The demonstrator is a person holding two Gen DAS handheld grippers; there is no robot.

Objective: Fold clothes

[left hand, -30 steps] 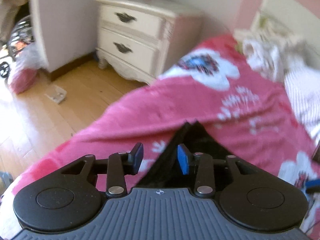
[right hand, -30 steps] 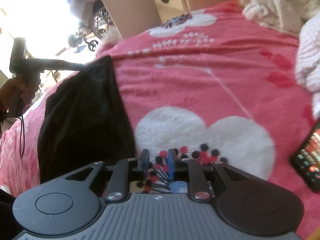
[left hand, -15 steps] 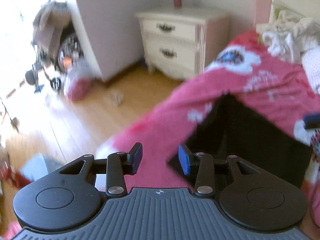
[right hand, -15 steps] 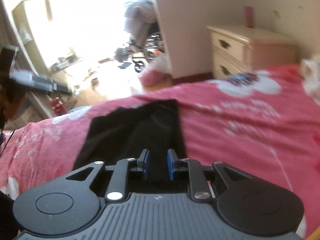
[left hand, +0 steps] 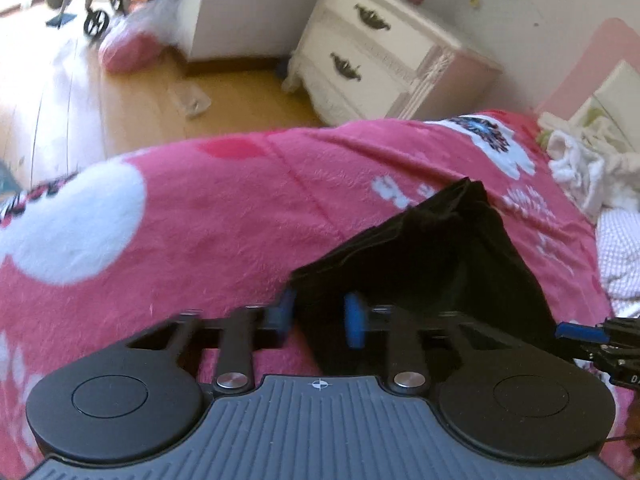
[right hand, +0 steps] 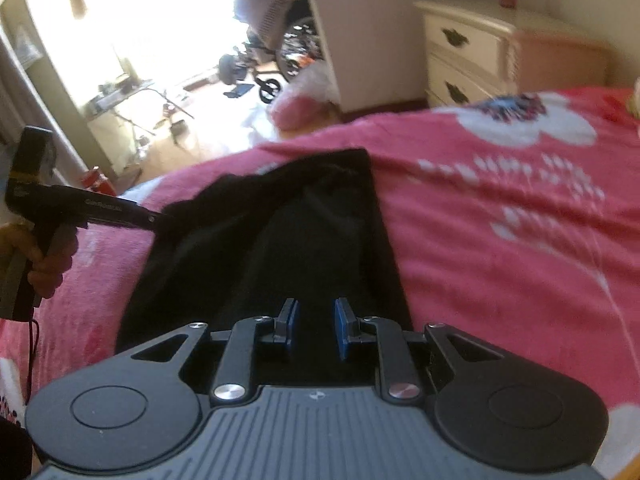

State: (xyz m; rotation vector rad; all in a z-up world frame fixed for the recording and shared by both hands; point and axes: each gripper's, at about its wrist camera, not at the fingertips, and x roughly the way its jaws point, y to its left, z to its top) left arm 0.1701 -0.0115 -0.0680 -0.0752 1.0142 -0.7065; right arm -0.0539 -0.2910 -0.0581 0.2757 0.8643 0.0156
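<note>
A black fabric garment [right hand: 272, 240] is seen spread on the pink flowered fleece blanket [right hand: 500, 216]. Only the right view shows the left gripper [right hand: 154, 219] at its corner; both the left and right gripper [right hand: 314, 326] are parted, with garment between the fingers.

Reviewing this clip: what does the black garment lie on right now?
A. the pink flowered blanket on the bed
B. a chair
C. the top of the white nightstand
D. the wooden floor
A: the black garment lies spread on the pink flowered blanket, in front of both claws.
</note>
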